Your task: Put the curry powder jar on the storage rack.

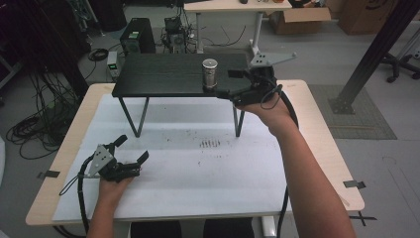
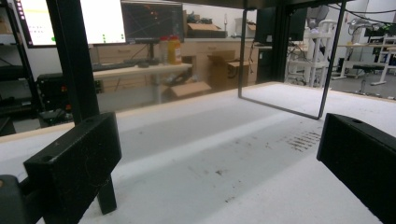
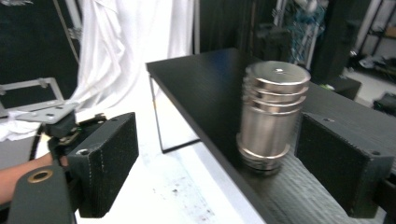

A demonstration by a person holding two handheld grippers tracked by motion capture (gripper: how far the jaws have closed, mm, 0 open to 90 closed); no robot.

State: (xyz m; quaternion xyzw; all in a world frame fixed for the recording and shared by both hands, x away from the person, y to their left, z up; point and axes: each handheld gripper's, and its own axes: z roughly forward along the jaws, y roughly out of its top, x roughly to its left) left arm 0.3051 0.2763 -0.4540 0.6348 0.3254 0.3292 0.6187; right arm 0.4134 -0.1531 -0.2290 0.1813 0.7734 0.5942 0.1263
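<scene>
From the high view, the desk (image 1: 317,148) carries a white sheet, and on it stands a low black stand (image 1: 168,74) on thin wire legs. A metal cylinder (image 1: 210,72) sits upright on the stand's top, toward its right end. The right gripper (image 1: 225,83) is up at that end, jaws spread, one jaw behind the cylinder and one in front at the stand's edge; neither visibly touches it. Down at the near left, the left gripper (image 1: 132,148) hovers low over the white sheet, jaws wide apart, nothing between them. A patch of dark specks (image 1: 210,144) marks the sheet near the middle. No writing on the cylinder can be read here.

Over to the left gripper view: the left gripper (image 2: 219,158) has its two black jaws far apart with bare white sheet between, the specks (image 2: 303,139) off to the right, a wire leg (image 2: 285,60) of the stand beyond. Monitors glow in the background, their text too small to read.

Now the right gripper view: the right gripper (image 3: 219,163) gapes open around the metal cylinder (image 3: 271,116), which stands ribbed and shiny near the stand's (image 3: 210,88) edge, closer to the jaw on the right, a sliver of gap showing. No label or brand visible. The left gripper (image 3: 60,126) shows farther off.
</scene>
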